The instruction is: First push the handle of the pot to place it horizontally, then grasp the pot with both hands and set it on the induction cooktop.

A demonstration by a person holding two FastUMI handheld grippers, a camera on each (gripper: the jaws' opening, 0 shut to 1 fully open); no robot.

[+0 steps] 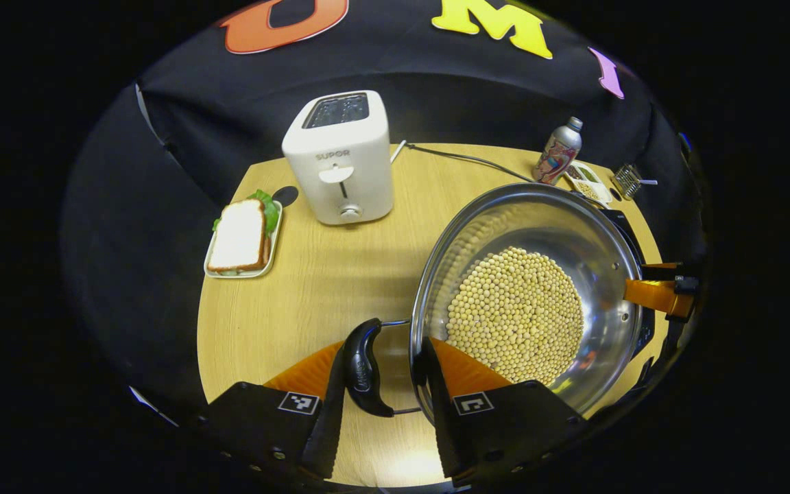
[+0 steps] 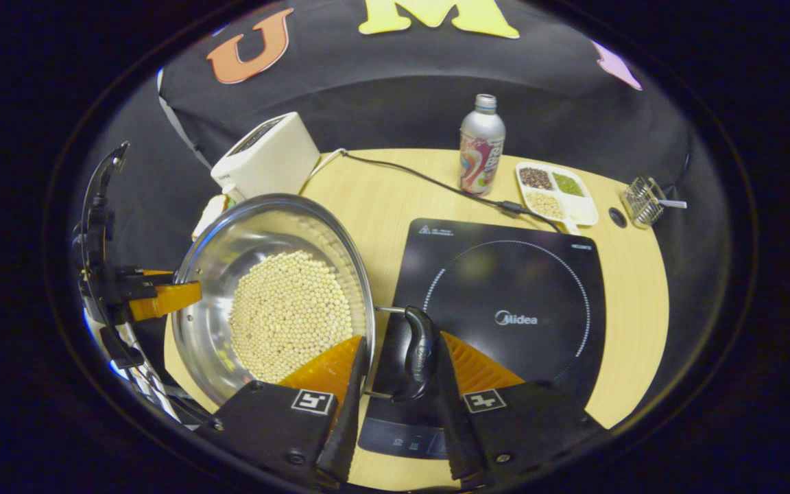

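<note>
- In the left gripper view, our left gripper (image 1: 382,384) straddles the pot's near handle (image 1: 363,368). The black grip stands between the two fingers: the left finger lies against it, while the right finger sits by the pot's rim, with a gap between it and the grip.
- We would call that a medium opening around the handle, not a firm clamp.
- The pot (image 1: 529,295) lies just ahead and to the right of this gripper. It is steel and shiny, with a round heap of pale beans (image 1: 515,315) in its bottom.
- Across the pot, an orange finger of the other gripper shows at the far rim.
- Ahead and to the left stands a white toaster (image 1: 340,158). Left of it a tray holds a sandwich (image 1: 241,237).
- In the right gripper view, our right gripper (image 2: 398,384) brackets the pot's other handle (image 2: 420,353). The right finger touches the grip; whether the left one does, we cannot tell.
- From here the pot (image 2: 271,295) is ahead to the left and the induction cooktop (image 2: 505,302) ahead to the right. The handle overlaps the cooktop's near left edge.
- We cannot tell whether the pot is lifted or resting on the wooden table (image 2: 631,288).
- Far ahead stand a bottle (image 2: 481,145), a divided dish (image 2: 557,192) and a wire basket (image 2: 644,201).
</note>
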